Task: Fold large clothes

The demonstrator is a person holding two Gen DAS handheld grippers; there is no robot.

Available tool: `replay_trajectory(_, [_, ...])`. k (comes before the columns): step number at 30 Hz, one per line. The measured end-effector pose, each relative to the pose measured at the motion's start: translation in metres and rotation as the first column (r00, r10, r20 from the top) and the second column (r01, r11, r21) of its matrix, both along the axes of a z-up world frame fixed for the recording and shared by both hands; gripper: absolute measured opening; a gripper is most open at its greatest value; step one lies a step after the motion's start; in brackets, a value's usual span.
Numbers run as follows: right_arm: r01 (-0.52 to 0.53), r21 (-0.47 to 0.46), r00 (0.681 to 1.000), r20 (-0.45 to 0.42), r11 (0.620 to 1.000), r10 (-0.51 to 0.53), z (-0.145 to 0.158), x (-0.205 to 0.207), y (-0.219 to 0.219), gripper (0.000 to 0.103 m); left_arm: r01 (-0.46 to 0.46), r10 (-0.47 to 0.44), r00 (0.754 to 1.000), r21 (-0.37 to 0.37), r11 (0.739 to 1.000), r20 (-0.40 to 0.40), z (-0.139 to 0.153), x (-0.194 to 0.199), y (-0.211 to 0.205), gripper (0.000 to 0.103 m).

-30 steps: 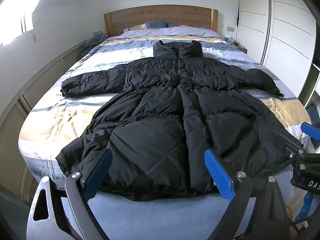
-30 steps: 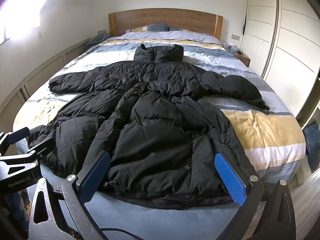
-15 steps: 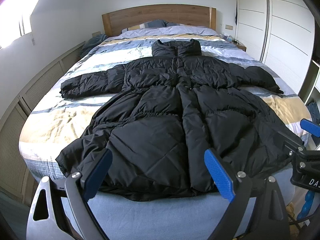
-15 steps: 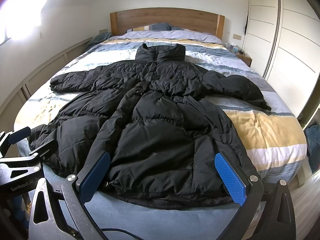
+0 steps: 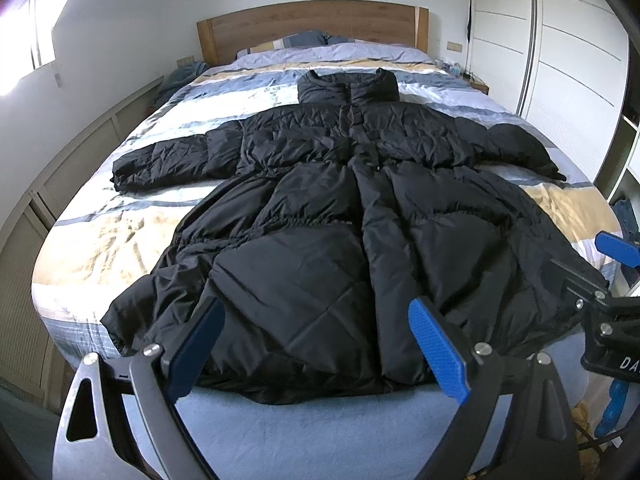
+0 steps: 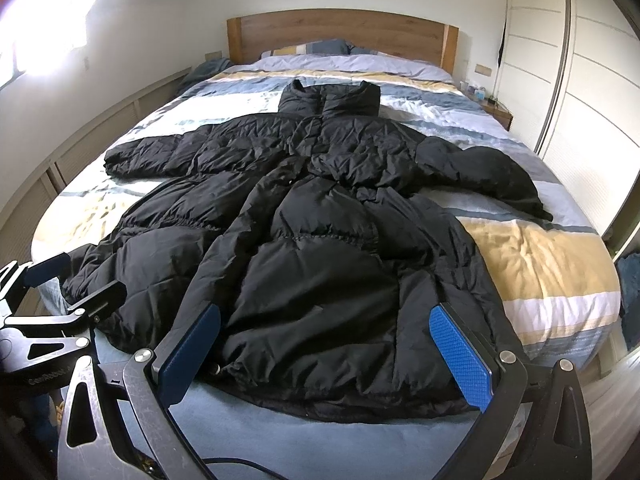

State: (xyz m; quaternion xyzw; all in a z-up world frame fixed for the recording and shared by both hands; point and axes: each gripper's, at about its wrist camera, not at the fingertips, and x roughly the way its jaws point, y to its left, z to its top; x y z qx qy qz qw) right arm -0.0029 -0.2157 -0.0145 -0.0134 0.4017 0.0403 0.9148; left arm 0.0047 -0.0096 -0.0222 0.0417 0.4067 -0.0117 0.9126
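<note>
Coat (image 5: 340,240): long black padded garment, spread flat and front-up on the bed, collar toward the far end, hem at the near edge; fills most of the middle.
Collar (image 6: 330,98): stands up, at the far end of the coat.
Left sleeve (image 5: 168,160): stretched out to the left, flat on the cover.
Right sleeve (image 6: 488,172): stretched out to the right, bulkier and slightly crumpled, cuff near the right side of the bed.
Hem (image 6: 340,396): rumpled, lying on the plain blue strip at the near end.
Bed (image 5: 100,240): striped cover in blue, white and yellow.
Headboard (image 5: 312,24): wooden, at the far end against the wall.
Pillows (image 6: 320,48): just below the headboard.
Wardrobe (image 6: 592,72): pale doors along the right wall.
Left tool (image 5: 316,344): blue-padded fingers spread wide, nothing between them, above the near left part of the hem.
Right tool (image 6: 324,354): fingers spread wide, empty, above the near right part of the hem.
</note>
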Motion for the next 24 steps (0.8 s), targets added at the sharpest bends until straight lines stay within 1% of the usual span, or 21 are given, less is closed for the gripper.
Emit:
replay_trajectory(4, [-0.005, 0.006, 1.0, -0.016, 1.0, 0.005, -0.003, 0.005, 0.0, 0.103, 0.005, -0.004, 1.0, 0.003, 1.0, -0.021, -0.008, 0.0, -0.004, 0.094])
replay_trajectory(6, [-0.003, 0.015, 1.0, -0.026, 1.0, 0.004, -0.006, 0.007, -0.001, 0.103, 0.007, -0.007, 0.999, -0.002, 1.0, -0.042, -0.001, 0.013, 0.004, 0.094])
replay_trajectory(10, [0.002, 0.017, 0.999, -0.039, 1.0, -0.002, -0.01, 0.012, -0.001, 0.103, 0.006, -0.006, 0.998, -0.002, 1.0, -0.07, -0.005, 0.017, 0.005, 0.094])
replay_trajectory(20, [0.009, 0.019, 0.998, -0.058, 1.0, -0.008, -0.014, 0.023, -0.003, 0.103, 0.016, -0.016, 0.996, -0.002, 1.0, -0.086, -0.008, 0.028, 0.007, 0.094])
replay_trajectory(24, [0.02, 0.023, 0.998, -0.064, 1.0, -0.018, -0.015, 0.027, -0.006, 0.103, 0.066, -0.069, 0.992, -0.033, 0.997, -0.105, -0.01, 0.03, 0.002, 0.094])
